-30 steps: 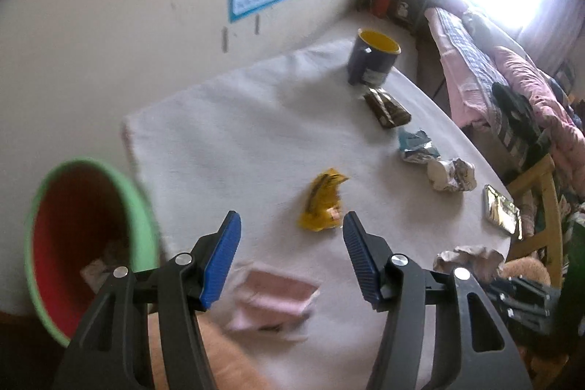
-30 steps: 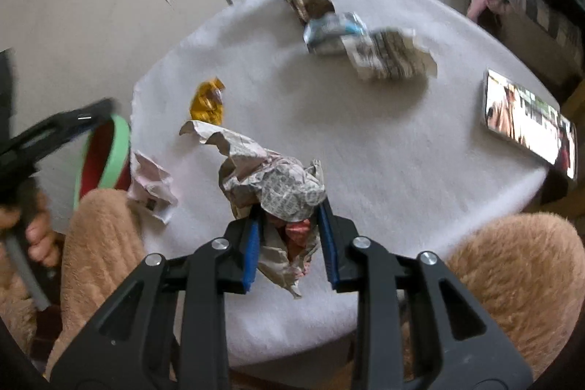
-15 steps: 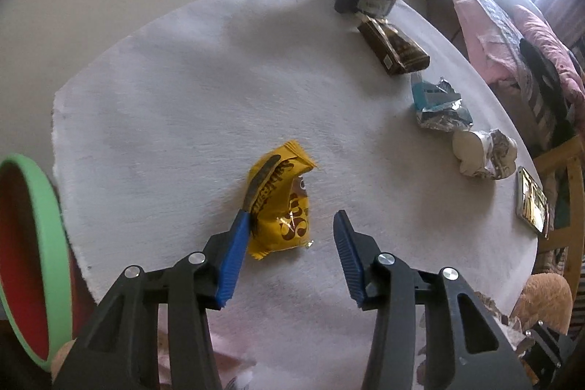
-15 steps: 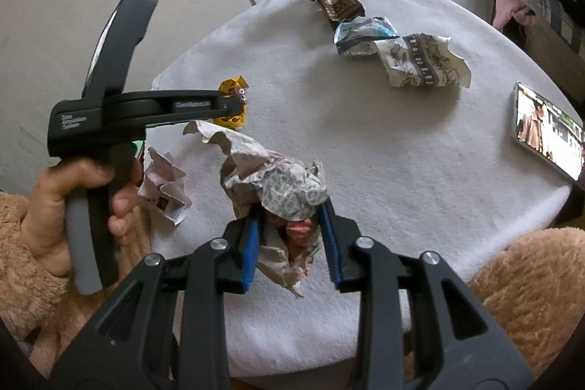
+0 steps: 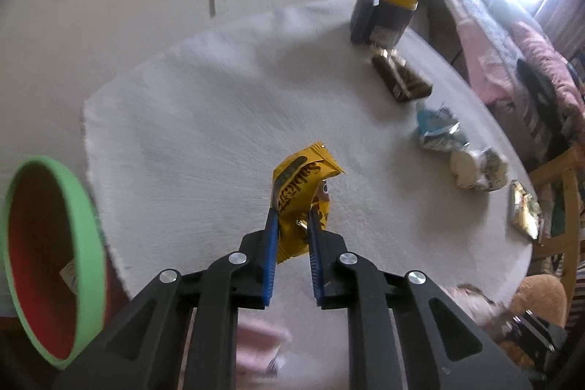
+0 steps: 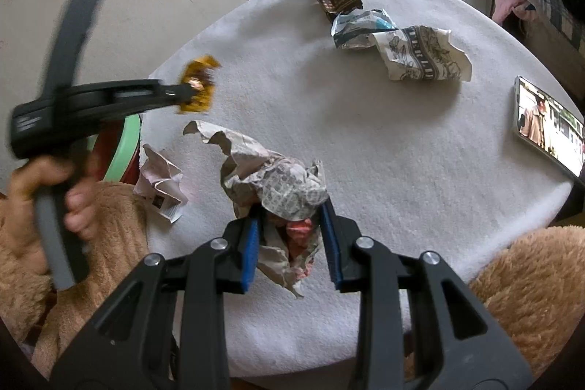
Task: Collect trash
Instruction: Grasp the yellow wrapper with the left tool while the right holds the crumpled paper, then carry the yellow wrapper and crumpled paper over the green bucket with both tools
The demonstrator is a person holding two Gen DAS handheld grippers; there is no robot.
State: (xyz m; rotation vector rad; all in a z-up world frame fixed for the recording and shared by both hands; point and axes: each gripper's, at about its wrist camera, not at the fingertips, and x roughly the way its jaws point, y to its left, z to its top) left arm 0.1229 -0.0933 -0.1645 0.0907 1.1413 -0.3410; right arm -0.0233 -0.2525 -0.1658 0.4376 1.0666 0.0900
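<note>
Closing left gripper (image 5: pixel 291 218) pinches yellow wrapper (image 5: pixel 299 185); right gripper (image 6: pixel 290 229) clamps newspaper wad (image 6: pixel 278 185). Bin (image 5: pixel 84 218) at 9 o'clock nearly empty; four pieces left, 1–3 o'clock.

Your widest open stretch is the table (image 5: pixel 175 119) at centre left of the left view; mug (image 5: pixel 382 11) and brown wrapper (image 5: pixel 400 79) crowd the upper right.

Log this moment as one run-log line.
left gripper: closing on yellow wrapper | right gripper: shut on crumpled newspaper | bin: not yet reached
</note>
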